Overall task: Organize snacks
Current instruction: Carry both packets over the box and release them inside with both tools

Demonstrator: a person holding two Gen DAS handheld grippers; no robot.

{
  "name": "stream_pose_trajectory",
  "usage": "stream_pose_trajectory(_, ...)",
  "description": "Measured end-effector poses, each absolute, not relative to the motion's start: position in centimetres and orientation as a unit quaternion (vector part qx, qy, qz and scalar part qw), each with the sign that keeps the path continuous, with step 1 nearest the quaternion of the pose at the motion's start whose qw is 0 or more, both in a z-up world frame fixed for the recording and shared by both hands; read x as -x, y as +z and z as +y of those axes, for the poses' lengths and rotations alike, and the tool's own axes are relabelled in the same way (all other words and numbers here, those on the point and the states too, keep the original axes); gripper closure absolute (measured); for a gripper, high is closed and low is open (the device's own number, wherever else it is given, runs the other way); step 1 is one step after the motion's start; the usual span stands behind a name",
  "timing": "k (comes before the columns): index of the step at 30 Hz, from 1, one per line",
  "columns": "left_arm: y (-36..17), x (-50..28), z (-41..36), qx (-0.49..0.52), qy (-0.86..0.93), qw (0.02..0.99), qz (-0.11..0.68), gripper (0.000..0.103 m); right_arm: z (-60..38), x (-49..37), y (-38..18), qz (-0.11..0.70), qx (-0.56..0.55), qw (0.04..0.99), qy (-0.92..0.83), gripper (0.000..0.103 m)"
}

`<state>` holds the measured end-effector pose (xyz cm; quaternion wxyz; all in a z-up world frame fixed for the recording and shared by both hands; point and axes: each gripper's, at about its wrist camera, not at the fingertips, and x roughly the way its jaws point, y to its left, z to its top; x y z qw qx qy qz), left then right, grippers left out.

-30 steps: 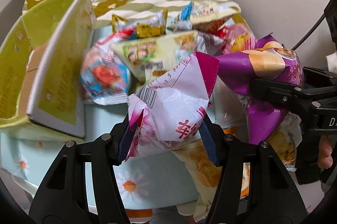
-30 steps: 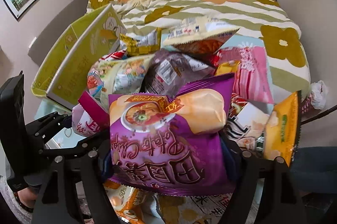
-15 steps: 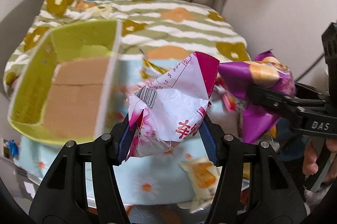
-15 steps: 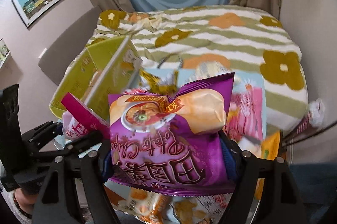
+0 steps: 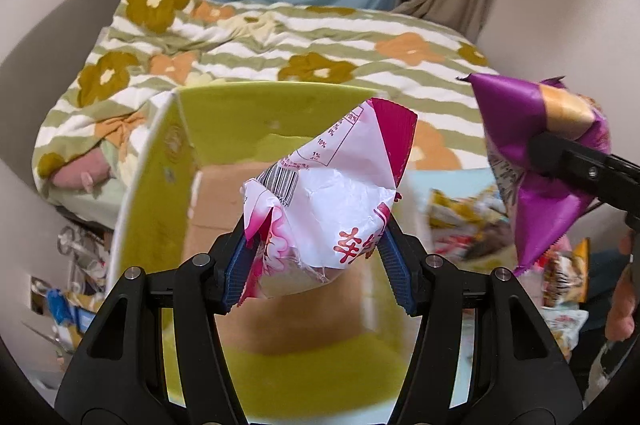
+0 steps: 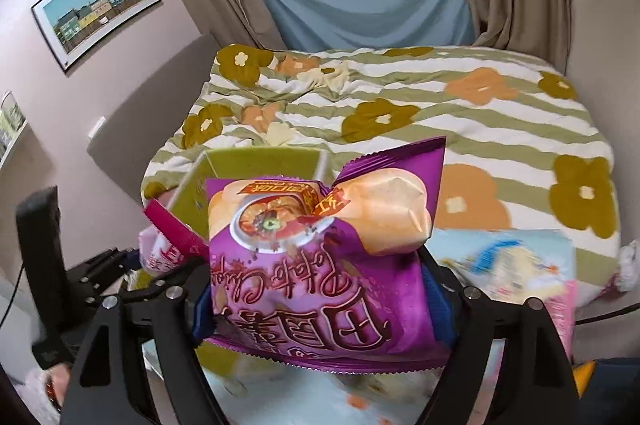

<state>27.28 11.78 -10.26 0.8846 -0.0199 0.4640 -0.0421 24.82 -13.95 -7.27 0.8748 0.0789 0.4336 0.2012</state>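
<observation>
The pink-and-white snack bag (image 5: pixel 320 209) sits pinched between the blue pads (image 5: pixel 394 265) of the left gripper (image 5: pixel 316 265), its lower end squeezed in and its crumpled top, barcode side showing, flaring up ahead of the fingers. It looks light and air-puffed, a thin slick film that creases where the pads bite; the contents are probably brittle, so a firm hold on the gathered lower seam seems safer than squeezing the puffed middle, and the glossy film could slide out if the clamp is slack. Directly ahead of and below this gripper opens the yellow-green box (image 5: pixel 256 121), its brown cardboard floor visible under the bag, so by my reading the bag hangs over the box mouth, not touching it. To the right of the left gripper, and a little ahead, the purple chip bag (image 6: pixel 320 265) is clamped low across its width in the right gripper (image 6: pixel 320 305), its puffed top standing up in front of that camera; it too looks light, pillowy and crushable, best gripped near the bottom edge as it is. The box lies ahead and to the left of the right gripper. Further right, blurred loose snack packets (image 5: pixel 472 217) lie on the pale blue floral cloth (image 6: pixel 516 257), and beyond everything is the striped flowered bedspread (image 6: pixel 440 113).
</observation>
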Motion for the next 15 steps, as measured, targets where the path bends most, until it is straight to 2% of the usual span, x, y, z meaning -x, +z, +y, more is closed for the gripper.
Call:
stream_pose_trajectory(13, -17.7, -37.3, 18.1, -0.012, -0.068, 0.85, 0.522, 0.046, -3.8, -31.2, -11.2, 0.469, -0.073, 0.867, 0.151, 0.024)
stream_pose_trajectory(15, -18.6, -38.2, 18.0, -0.019, -0.07, 0.843, 0.533, 0.042, -3.5, -31.6, -11.8, 0.473, -0.074, 0.866, 0.143, 0.024)
